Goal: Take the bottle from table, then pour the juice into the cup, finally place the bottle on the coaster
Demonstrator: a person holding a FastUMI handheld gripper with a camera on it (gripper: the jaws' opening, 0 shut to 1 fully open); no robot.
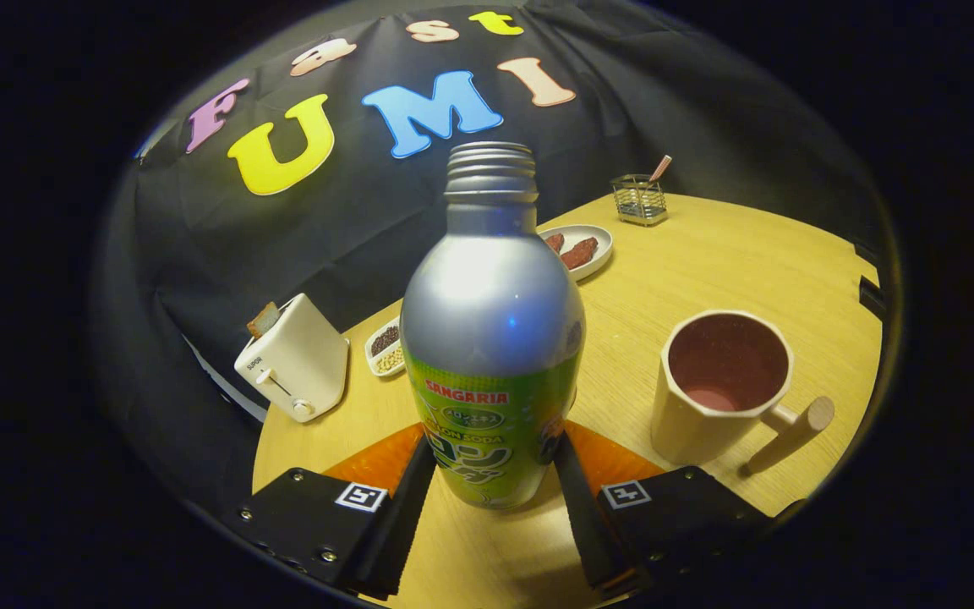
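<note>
**Gripping the bottle, with the pour and the coaster still ahead**

Holding the tall silver aluminium bottle with the green printed label [491, 338], the tongs [492, 474] have one finger pressed to each side of its lower body, so they are closed on it. The bottle stands upright between the fingers with its threaded neck uncapped. Its base sits low over the round pale wooden bench [707, 254], and whether it has left the surface cannot be told. The flat orange coaster [377, 461] shows as wedges just behind the bottle on both sides, near the fingertips.

By my reading, the first step, taking the bottle, is done or nearly so. Nothing suggests the pour has begun: the bottle is not tilted. The cream faceted cup with the dusky pink inside and a straight wooden peg handle [719, 385] stands at about three o'clock from the bottle, apart from it, and whether any juice lies in its bottom cannot be told. Pouring and setting the bottle on the coaster are left.

Counting what is on the bench:
- one bottle, one cup, one coaster;
- one white toaster holding a slice of toast [292, 359], at about nine o'clock from the bottle;
- one small white dish of dark and pale grains [385, 347], just beyond the toaster;
- one white oval plate with reddish-brown pieces [576, 249], at about one o'clock;
- one wire-mesh holder with a stick in it [637, 199], farther off at one o'clock.
</note>
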